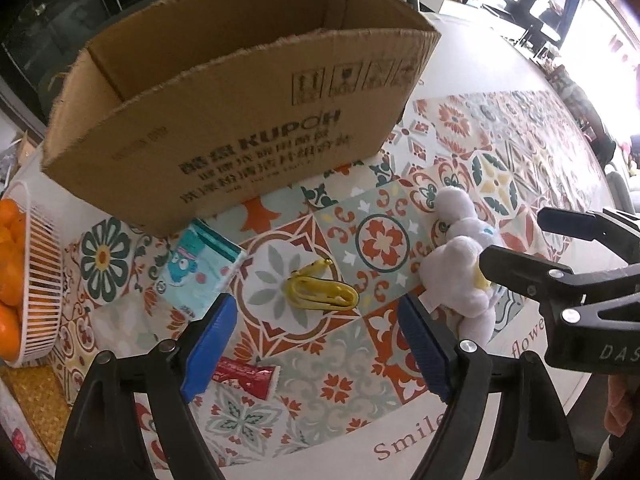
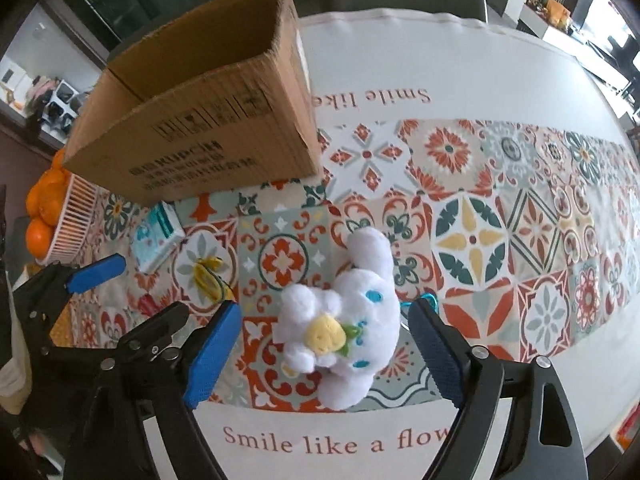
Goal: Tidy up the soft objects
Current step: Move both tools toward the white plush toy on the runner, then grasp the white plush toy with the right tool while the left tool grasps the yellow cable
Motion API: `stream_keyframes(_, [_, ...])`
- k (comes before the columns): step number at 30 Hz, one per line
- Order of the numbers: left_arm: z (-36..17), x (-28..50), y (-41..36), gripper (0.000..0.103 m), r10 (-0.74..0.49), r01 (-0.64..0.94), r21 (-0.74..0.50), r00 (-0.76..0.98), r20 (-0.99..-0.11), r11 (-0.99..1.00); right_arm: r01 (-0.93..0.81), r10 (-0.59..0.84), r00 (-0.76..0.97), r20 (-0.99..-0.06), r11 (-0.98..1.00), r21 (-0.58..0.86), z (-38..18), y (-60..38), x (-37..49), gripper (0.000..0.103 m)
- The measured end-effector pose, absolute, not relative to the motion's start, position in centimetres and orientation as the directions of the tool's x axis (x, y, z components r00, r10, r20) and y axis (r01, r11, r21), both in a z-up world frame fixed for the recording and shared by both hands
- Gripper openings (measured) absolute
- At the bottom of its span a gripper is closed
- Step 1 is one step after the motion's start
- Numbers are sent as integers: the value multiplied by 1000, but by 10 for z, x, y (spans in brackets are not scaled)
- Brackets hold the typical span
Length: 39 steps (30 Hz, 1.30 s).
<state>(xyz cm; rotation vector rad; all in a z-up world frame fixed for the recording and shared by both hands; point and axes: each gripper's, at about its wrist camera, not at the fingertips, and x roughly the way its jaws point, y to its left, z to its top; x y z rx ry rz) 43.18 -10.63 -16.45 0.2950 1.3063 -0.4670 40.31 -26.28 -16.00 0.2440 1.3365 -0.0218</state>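
Bare tablecloth lies right of the cardboard box; the fruit basket crowds its left.

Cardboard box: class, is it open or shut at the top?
Open. The cardboard box has no flaps over its top; its inner walls show in both views.

Bench under patterned cloth. On it: open cardboard box, white plush toy, tissue pack, yellow cord, red packet, basket of oranges.
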Motion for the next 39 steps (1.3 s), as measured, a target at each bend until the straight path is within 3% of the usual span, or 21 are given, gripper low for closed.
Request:
stream_keyframes(20, [-216,452,-117,83,-121,487,-53,109,-987,872,207,127,95,-987,968,144,-215,-270,405,87])
stream_keyframes(31, [-241,468,-130,83,-78,472,-23,97,-992,881,232,187,92,-978,951,203,-232,-270,419,89])
stream_keyframes(37, [-260,479,-132,64,-95,447,-45,89,-991,894,240,210,85,-974,945,224,-245,-270,430,91])
stream_keyframes(39, [-261,480,-131,54,-95,444,-42,98,-991,895,240,217,87,-972,943,232,-251,-268,431,91])
